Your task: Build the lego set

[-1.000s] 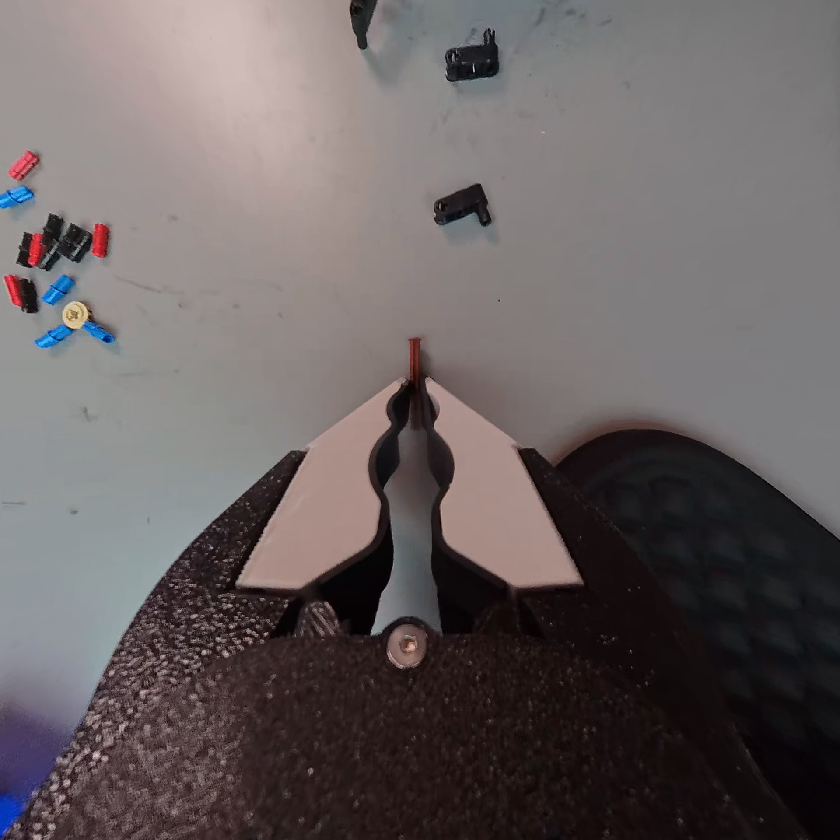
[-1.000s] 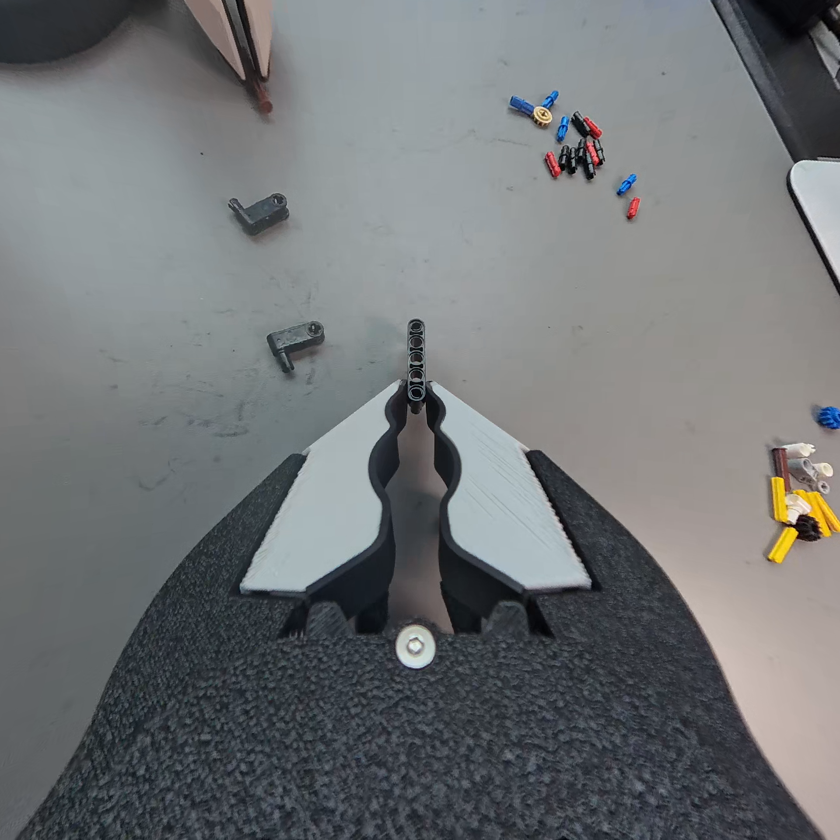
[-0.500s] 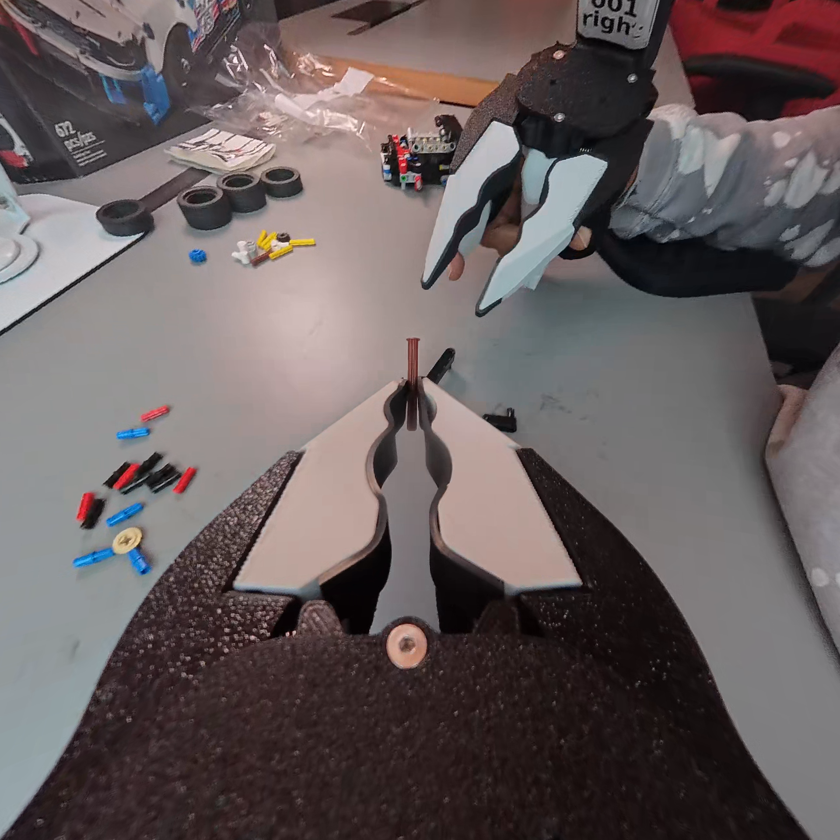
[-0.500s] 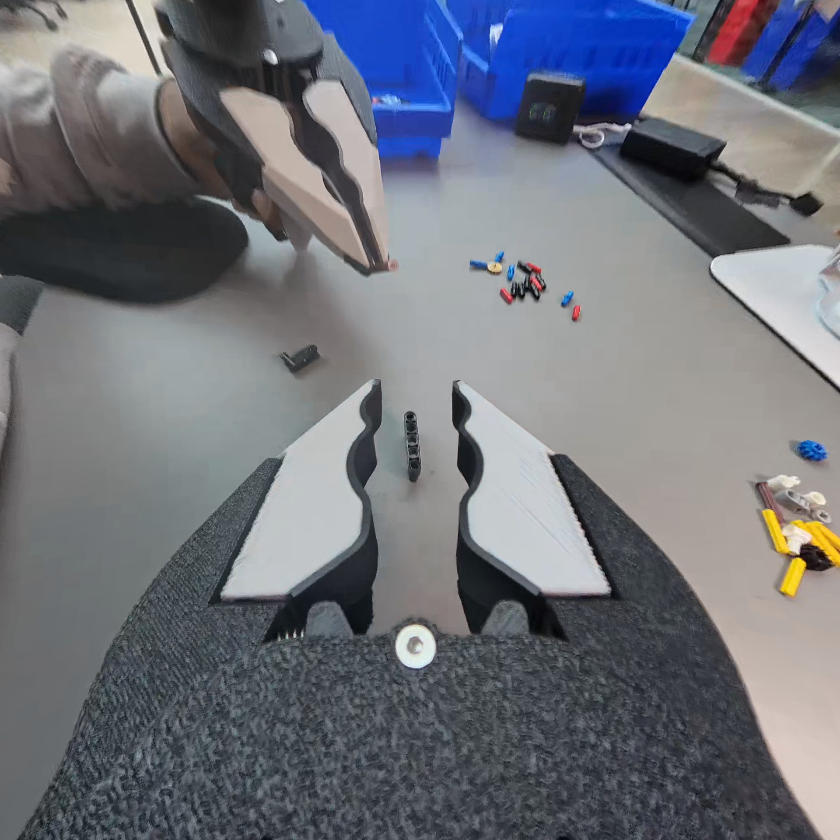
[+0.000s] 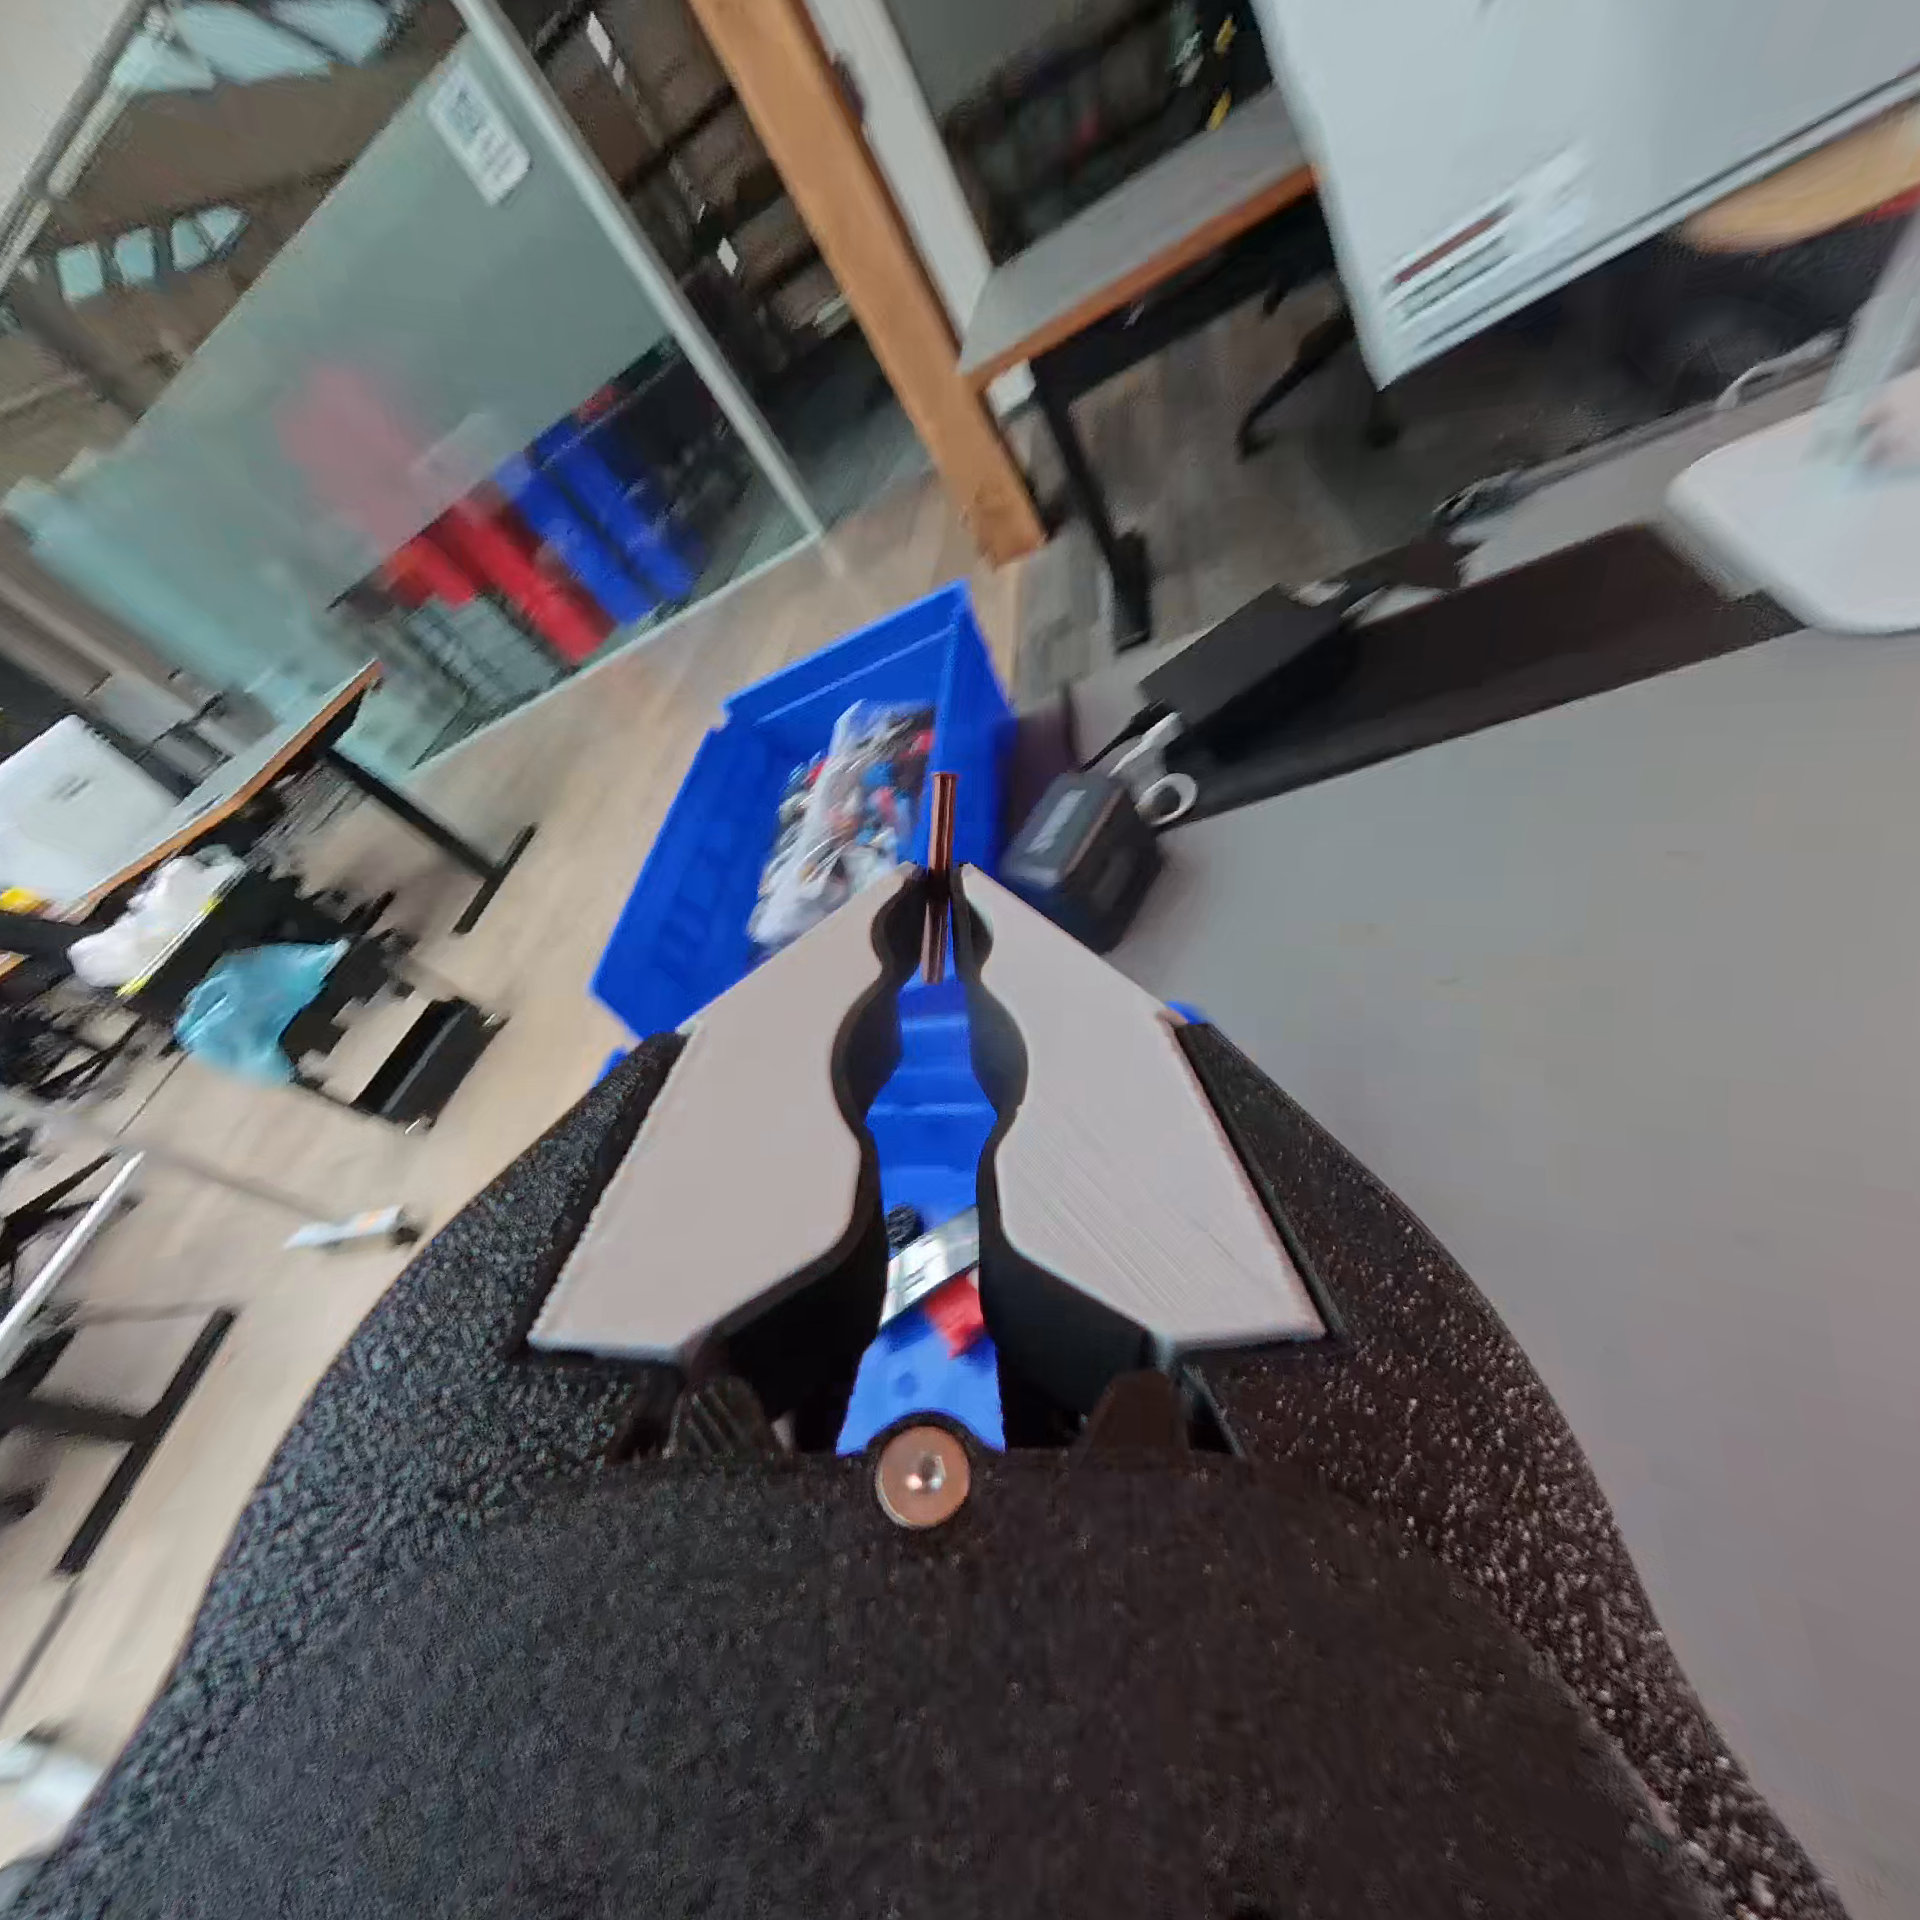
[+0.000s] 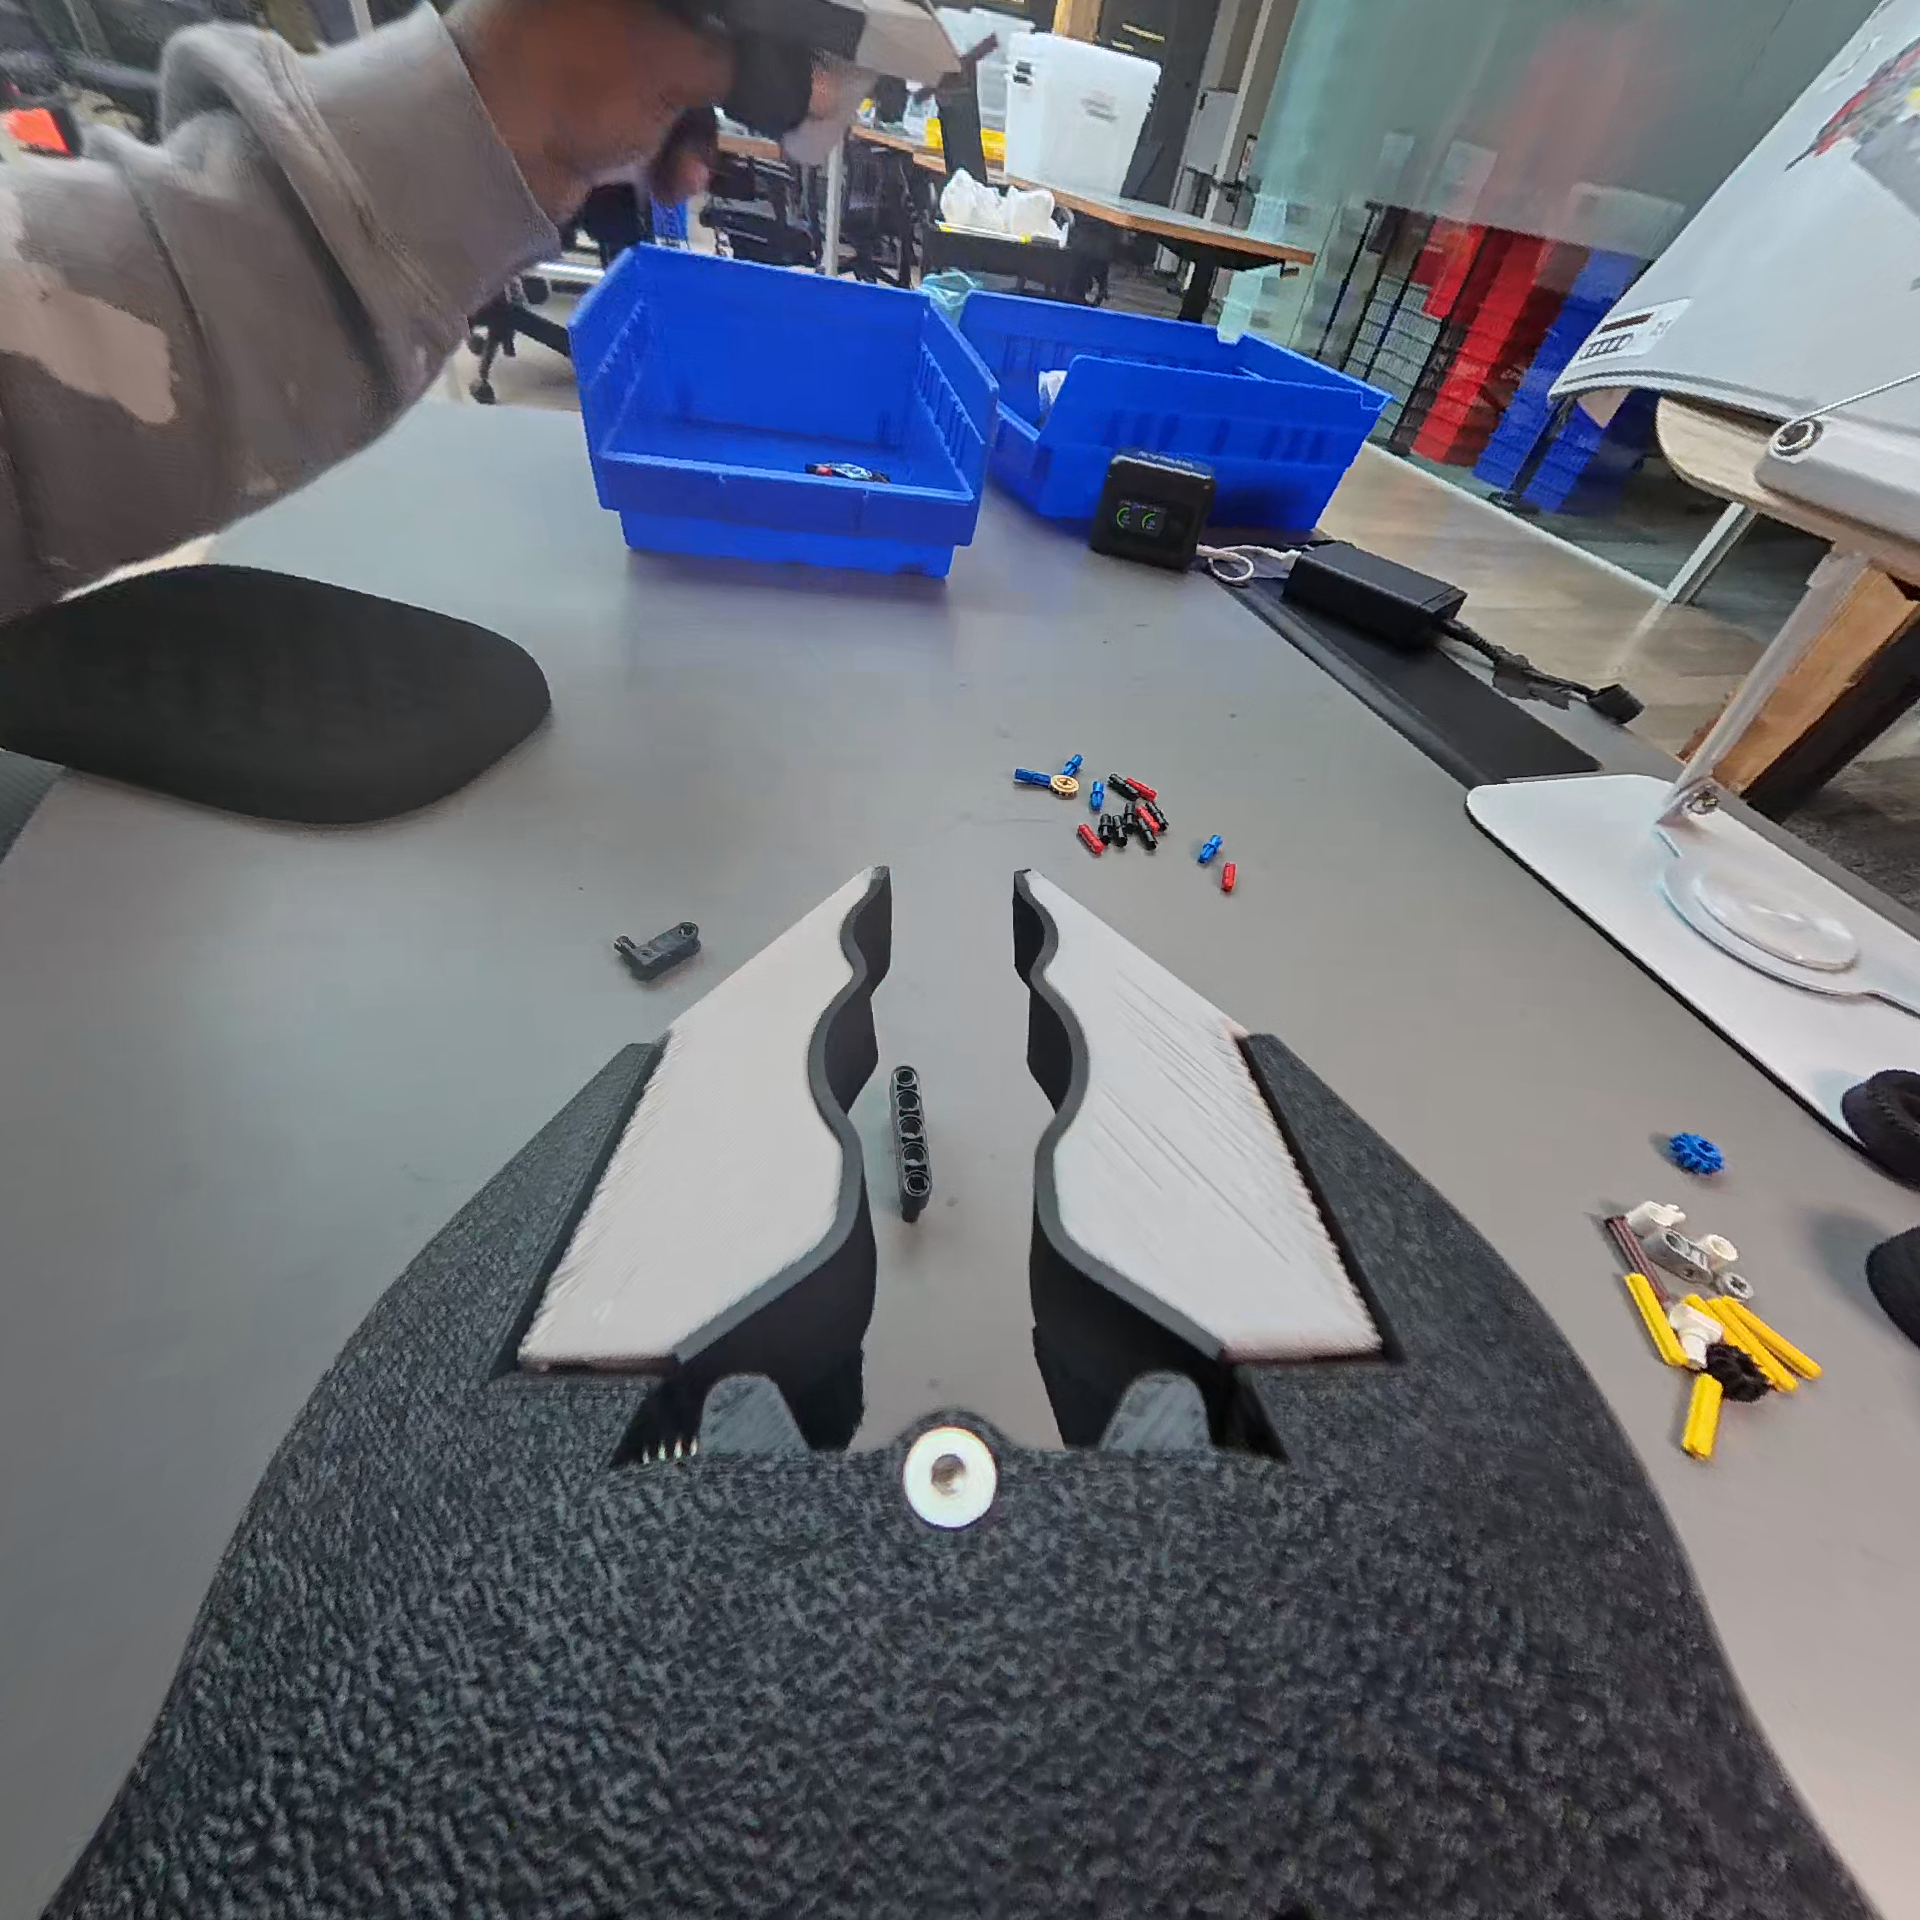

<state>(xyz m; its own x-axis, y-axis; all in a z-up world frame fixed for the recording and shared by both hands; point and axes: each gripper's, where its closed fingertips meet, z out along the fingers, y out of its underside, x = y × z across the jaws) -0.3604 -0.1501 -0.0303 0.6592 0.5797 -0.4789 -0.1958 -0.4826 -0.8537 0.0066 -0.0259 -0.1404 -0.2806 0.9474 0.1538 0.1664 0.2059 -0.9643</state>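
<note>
two grippers, two different states. the left gripper (image 5: 940, 883) has its jaws pinched nearly together on a thin brown axle (image 5: 941, 831), which pokes out past the tips; it is raised and aimed off the grey table (image 6: 727, 707) toward a blue bin (image 5: 831, 748). the right gripper (image 6: 951, 883) hangs with jaws wide apart and empty over a black beam (image 6: 910, 1141) lying flat mid-table, between the fingers but touching neither. likely trouble: the axle is held only at the tips, so a tilt or knock could let it slip or twist. closing on the flat beam could skid it away, toward the black l-piece (image 6: 658, 948) or the scattered pins (image 6: 1127, 816).
</note>
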